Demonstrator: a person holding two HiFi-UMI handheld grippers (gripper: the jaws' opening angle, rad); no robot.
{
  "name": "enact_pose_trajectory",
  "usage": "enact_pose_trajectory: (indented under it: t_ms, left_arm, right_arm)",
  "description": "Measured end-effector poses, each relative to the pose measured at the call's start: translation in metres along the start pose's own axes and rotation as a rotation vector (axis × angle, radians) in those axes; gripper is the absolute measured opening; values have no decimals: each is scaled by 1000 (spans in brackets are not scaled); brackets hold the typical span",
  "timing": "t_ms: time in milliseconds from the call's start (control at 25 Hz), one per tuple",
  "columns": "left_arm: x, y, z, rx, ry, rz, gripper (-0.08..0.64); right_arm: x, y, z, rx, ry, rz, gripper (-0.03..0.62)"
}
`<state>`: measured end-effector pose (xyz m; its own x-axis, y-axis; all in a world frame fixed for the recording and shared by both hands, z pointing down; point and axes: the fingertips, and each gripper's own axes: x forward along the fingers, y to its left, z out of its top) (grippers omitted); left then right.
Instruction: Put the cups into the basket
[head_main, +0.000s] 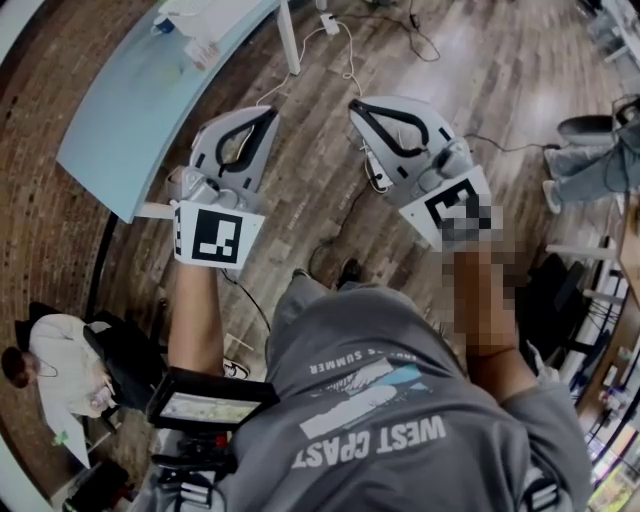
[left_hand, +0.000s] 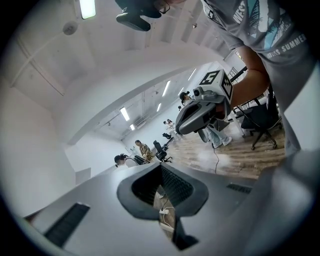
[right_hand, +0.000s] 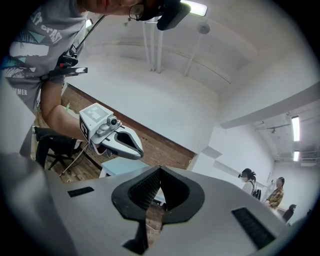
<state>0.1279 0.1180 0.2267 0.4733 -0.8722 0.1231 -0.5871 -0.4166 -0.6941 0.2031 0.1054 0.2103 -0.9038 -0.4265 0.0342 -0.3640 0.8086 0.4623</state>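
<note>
No cup and no basket shows in any view. In the head view both grippers are held side by side in the air above a wooden floor. My left gripper (head_main: 266, 114) has its jaws pressed together with nothing between them; in its own view the dark pads (left_hand: 172, 186) meet along a line. My right gripper (head_main: 356, 105) is shut and empty too, its pads (right_hand: 142, 192) touching in its own view. Each gripper view catches the other gripper: the right gripper (left_hand: 186, 124) and the left gripper (right_hand: 135, 150).
A light blue table (head_main: 150, 90) stands at the upper left, with white cables (head_main: 350, 60) on the floor beside it. A seated person (head_main: 55, 370) is at the lower left. A black office chair (left_hand: 257, 117) and several distant people appear in the gripper views.
</note>
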Motion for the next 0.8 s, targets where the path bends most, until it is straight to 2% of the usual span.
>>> enact_pose_trajectory:
  t_ms: [240, 640, 720, 800]
  left_arm:
    - [13, 6, -6, -5, 18, 3, 0]
    - [44, 34, -52, -17, -1, -7, 0]
    - [48, 45, -63, -24, -5, -5, 0]
    - [52, 57, -76, -14, 3, -8, 0]
  right_arm:
    - [10, -10, -7, 0, -1, 22, 11]
    - [65, -24, -23, 30, 5, 17, 11]
    - [82, -28, -29, -8, 33, 21, 11]
    - [99, -30, -36, -107, 93, 22, 11]
